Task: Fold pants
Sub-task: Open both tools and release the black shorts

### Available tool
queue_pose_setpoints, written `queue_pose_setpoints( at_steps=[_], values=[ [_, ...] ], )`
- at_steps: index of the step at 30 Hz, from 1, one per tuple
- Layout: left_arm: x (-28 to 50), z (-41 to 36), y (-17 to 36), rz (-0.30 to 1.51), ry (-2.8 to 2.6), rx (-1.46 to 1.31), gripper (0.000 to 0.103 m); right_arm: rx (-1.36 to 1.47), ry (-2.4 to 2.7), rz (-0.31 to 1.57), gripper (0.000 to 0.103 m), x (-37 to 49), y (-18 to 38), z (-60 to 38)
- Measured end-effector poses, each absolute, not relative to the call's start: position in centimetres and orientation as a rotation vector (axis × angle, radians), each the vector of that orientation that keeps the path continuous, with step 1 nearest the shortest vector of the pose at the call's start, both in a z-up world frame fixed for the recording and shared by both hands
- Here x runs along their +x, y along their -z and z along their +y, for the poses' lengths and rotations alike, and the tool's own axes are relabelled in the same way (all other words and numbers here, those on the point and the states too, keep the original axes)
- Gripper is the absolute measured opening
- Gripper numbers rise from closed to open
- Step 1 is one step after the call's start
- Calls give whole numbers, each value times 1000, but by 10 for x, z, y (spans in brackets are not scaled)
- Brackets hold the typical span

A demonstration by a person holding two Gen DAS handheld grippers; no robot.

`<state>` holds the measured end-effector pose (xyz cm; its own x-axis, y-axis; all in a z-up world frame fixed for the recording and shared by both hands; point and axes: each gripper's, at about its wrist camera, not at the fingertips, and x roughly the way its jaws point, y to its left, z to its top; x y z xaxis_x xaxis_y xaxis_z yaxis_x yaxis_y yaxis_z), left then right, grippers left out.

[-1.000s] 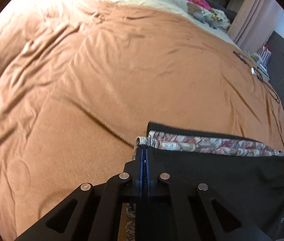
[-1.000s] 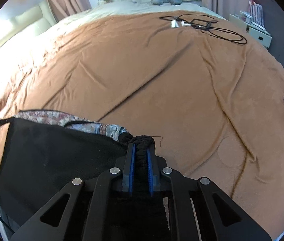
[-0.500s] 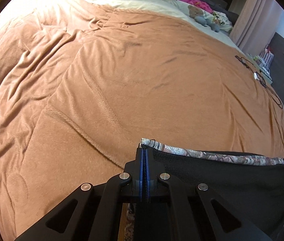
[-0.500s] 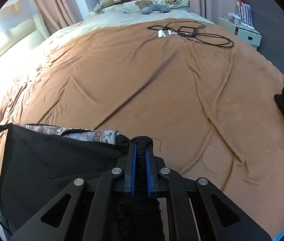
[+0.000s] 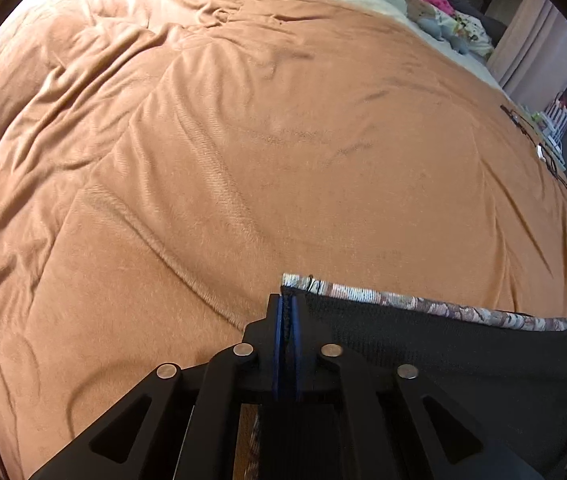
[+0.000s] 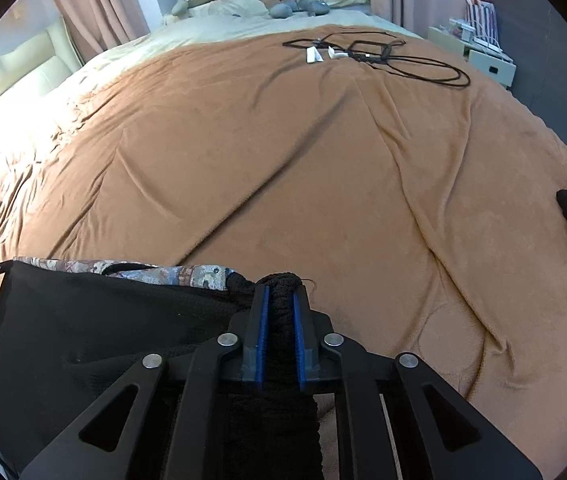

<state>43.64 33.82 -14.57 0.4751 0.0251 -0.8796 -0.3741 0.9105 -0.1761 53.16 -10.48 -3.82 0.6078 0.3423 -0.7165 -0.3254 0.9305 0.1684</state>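
Black knit pants with patterned floral lining (image 5: pixel 423 344) held stretched between both grippers, low over brown fleece blanket (image 5: pixel 243 160) on bed
Left gripper (image 5: pixel 288 308): jaws just eased open slightly, blue pads clamped on thin waistband corner
Right gripper (image 6: pixel 280 300): jaws just eased open slightly, pads gripping thick bunched black fabric
Black cable (image 6: pixel 403 60) on blanket's far side, well apart from pants
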Motion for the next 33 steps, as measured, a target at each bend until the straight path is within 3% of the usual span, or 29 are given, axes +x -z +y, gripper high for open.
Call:
queue_pose_setpoints(
  at_steps=[1,2,4,6,33],
  values=[
    [434,338,143,1055,-243,-369,20,14,-382,833,16,529,36,-104],
    [429,336,139,1058,-232,-366,37,4,-377,827,20,528,30,-105],
    [420,333,132,1046,-233,-360,59,0,-379,805,45,520,22,-107],
    [406,329,121,1020,-226,-354,61,9,-391,777,51,514,14,-111],
    [236,260,98,920,-157,-462,61,79,-533,779,51,394,16,-151]
  ],
)
